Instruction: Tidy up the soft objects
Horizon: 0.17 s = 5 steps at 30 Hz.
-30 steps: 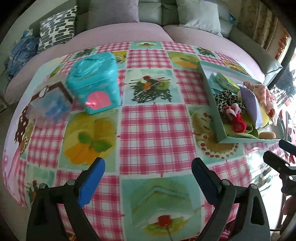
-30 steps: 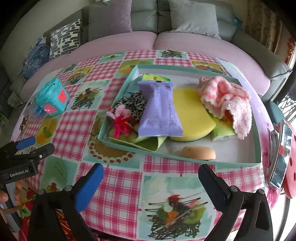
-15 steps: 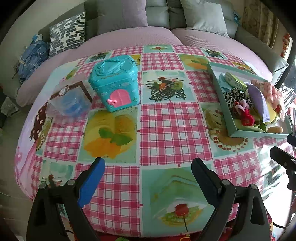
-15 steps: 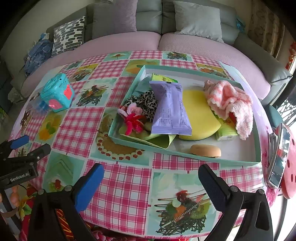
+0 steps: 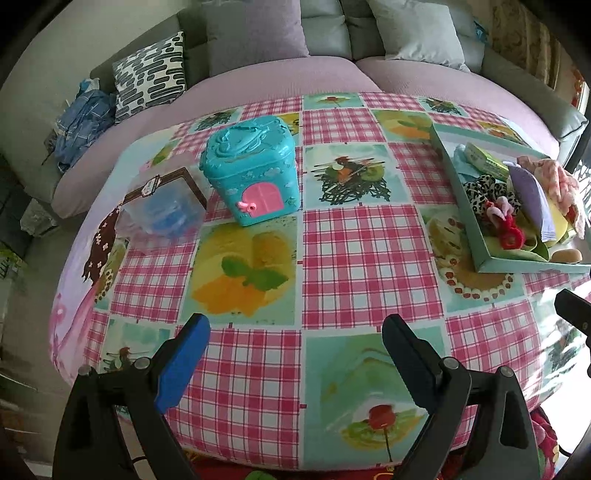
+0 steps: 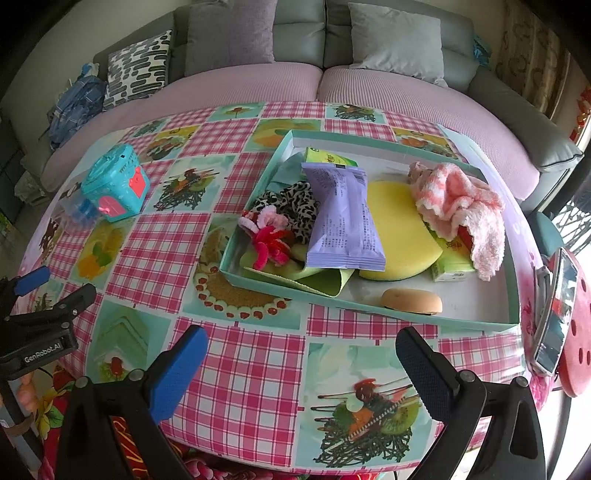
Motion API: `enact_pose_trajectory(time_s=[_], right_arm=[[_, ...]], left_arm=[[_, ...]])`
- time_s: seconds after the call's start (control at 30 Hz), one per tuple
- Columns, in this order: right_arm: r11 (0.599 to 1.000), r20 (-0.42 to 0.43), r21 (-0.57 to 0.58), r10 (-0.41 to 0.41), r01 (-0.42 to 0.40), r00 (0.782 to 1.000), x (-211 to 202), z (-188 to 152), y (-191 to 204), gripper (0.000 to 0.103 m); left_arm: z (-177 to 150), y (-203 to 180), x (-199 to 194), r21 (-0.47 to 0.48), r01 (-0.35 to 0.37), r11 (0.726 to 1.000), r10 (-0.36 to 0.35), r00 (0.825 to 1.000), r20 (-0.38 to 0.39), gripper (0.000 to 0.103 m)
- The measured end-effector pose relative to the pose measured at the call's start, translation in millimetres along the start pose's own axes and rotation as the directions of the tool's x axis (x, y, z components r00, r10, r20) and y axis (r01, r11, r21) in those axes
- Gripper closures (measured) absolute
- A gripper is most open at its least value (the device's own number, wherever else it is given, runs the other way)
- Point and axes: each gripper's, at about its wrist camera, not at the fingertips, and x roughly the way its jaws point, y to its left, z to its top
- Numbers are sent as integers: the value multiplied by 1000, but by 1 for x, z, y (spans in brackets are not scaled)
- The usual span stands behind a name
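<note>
Both tools have drawn back from the desk (image 6: 258,369), which now shows more fully. Left tool (image 5: 295,350) and right tool (image 6: 301,360) gape wide, empty. Soft things — pink knitted cloth (image 6: 461,199), yellow sponge (image 6: 399,229), leopard scrunchie (image 6: 291,205) — lie in the teal tray (image 6: 406,314).

A home living room is shown. A grey sofa (image 6: 369,22) with mauve seat cushions (image 6: 406,96) is seen across the top of both frames, and scatter pillows are propped along its back — a black-and-white patterned pillow (image 6: 138,70) at the upper left, plain grey ones beside it. A crumpled blue garment (image 5: 83,122) is left on the sofa's left end. The counter (image 5: 369,258) in the middle of the frame is covered with a wipeable cloth printed with pink gingham and dessert pictures. A turquoise toy house (image 5: 251,173) is set on it — a household plaything. Patterned curtains (image 6: 532,55) are seen at the upper right.
</note>
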Motion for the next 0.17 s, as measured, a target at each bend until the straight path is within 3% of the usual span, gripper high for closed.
enact_pose_trajectory(time_s=[0.17], right_arm=[[1000,-2,1,-1,1,1000,1,0,0,0]], left_arm=[[1,1,0,2,-6,1000,6,1000,4,8]])
